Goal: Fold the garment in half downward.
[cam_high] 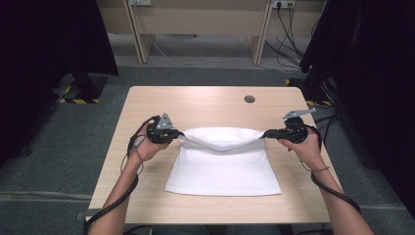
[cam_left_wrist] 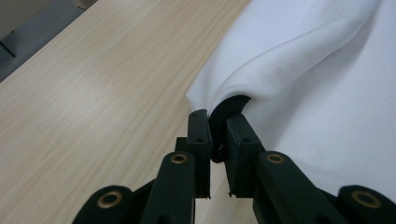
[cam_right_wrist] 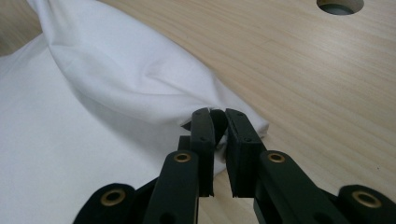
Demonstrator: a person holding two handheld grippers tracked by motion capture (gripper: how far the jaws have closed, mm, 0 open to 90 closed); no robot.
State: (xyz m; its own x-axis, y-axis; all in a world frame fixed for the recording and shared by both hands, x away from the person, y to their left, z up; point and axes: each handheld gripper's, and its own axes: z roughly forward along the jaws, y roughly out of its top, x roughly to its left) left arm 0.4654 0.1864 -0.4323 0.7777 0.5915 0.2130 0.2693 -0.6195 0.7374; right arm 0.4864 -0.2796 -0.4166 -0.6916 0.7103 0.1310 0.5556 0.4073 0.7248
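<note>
Left gripper (cam_high: 177, 133): jaws closed tight on the far left corner of the white cloth (cam_high: 224, 164), which is pinched between the pads. White cloth: spread at the middle of the wooden table (cam_high: 147, 105), its far edge lifted and stretched between both grippers, sagging at the centre; its near part is laid flat. Right gripper (cam_high: 267, 133): jaws clamped on the far right corner. Cable hole (cam_high: 249, 99): set beyond the cloth.
</note>
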